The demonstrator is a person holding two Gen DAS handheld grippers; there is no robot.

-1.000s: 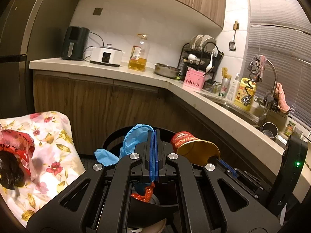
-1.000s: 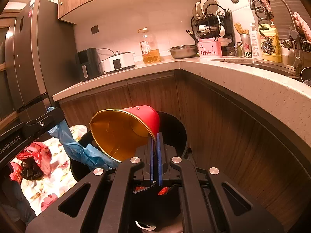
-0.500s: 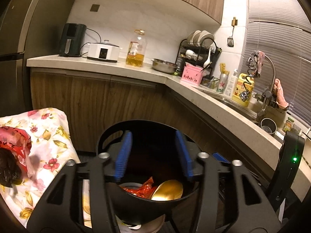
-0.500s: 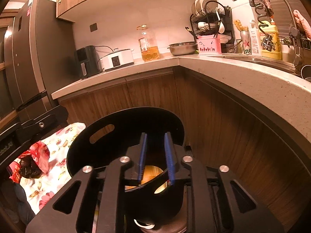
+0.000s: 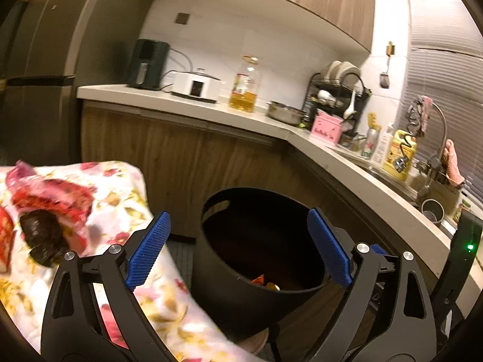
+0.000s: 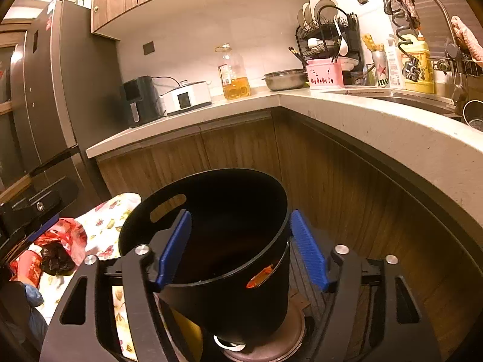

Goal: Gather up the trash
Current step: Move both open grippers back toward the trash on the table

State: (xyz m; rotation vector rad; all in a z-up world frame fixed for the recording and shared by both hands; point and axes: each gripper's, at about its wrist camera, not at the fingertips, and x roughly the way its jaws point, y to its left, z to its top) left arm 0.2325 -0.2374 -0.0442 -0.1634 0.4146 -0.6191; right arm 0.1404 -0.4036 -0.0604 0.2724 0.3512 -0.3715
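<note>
On the left, a red plastic bag (image 5: 57, 199) with a dark lump (image 5: 42, 238) in it lies on the flowered cloth (image 5: 120, 193), not yet collected. The left gripper (image 5: 238, 247) has just been opening; its fingers stand wide and empty, the black trash bin (image 5: 241, 298) behind them. The right gripper (image 6: 241, 247) has also just been opening, its fingers apart over the bin's mouth and holding nothing; a bit of orange trash (image 6: 259, 276) shows inside. The drop looks done; next, the left should probably swing toward the bag.
</note>
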